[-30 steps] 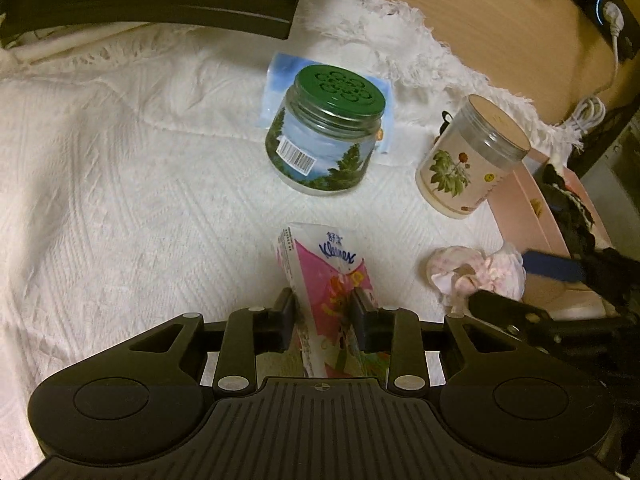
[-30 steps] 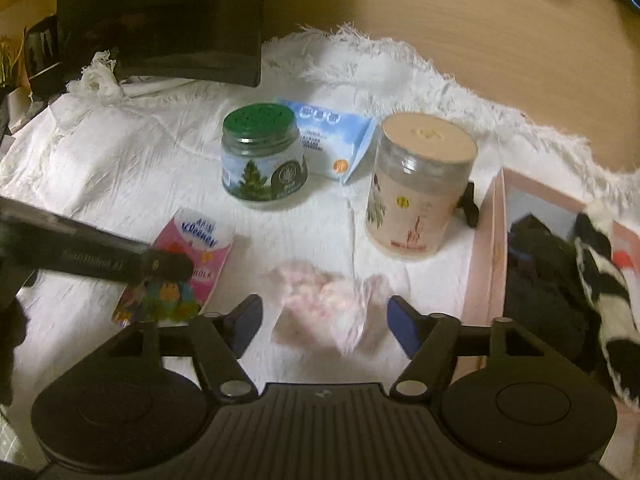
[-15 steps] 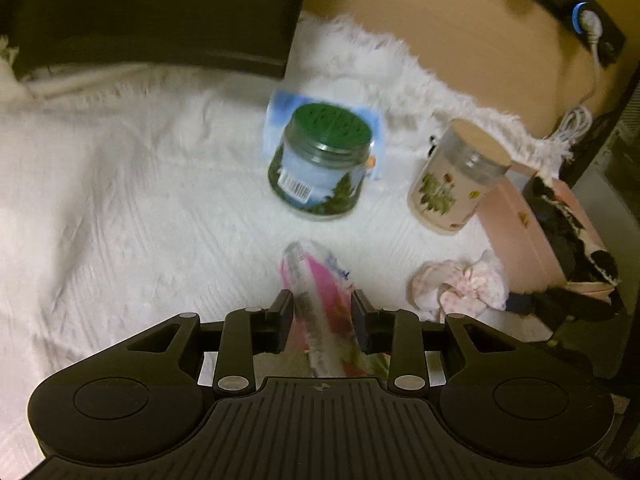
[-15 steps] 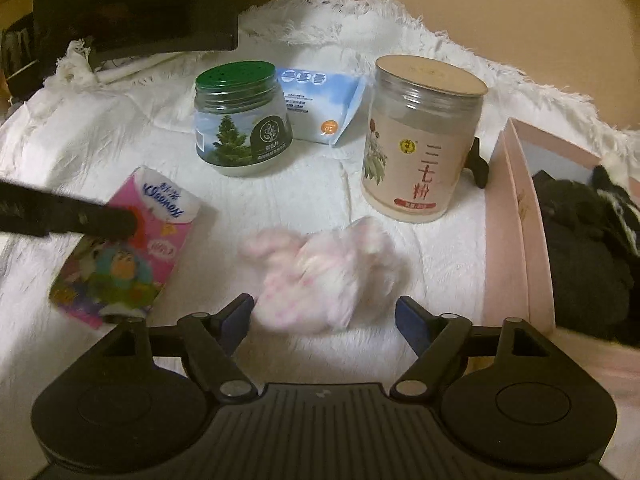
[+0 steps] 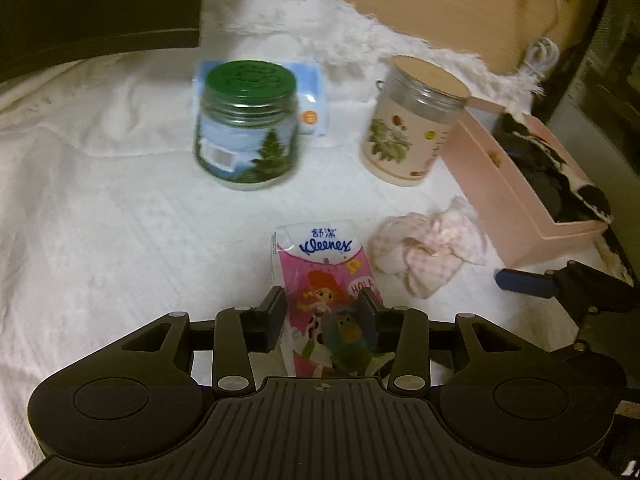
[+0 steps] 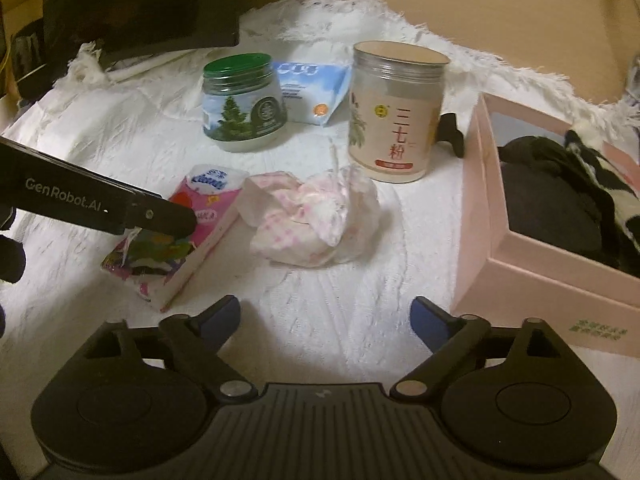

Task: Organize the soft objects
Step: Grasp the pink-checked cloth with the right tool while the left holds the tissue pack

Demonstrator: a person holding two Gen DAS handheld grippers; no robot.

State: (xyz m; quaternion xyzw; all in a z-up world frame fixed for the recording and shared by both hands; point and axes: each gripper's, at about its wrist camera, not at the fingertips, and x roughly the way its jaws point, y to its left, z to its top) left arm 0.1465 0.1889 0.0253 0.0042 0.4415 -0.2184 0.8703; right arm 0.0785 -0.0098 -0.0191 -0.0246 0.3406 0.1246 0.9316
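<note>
Sorting partly done: dark soft items already sit in my pink box [image 6: 476,216].
My left gripper [image 5: 322,314], just loosening, straddles the tissue pack [image 5: 324,264]; my right gripper [image 6: 326,316], just widened, is spread and empty near the pink cloth [image 6: 308,216] on the surface.

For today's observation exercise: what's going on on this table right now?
A person works two handheld grippers over a white cloth. The left gripper has a pink Kleenex tissue pack between its jaws, which have just been opening; whether the pads press on it is unclear. The right gripper, jaws opening wide and empty, faces a crumpled pink-and-white cloth. A pink box on the right already holds dark soft items.
</note>
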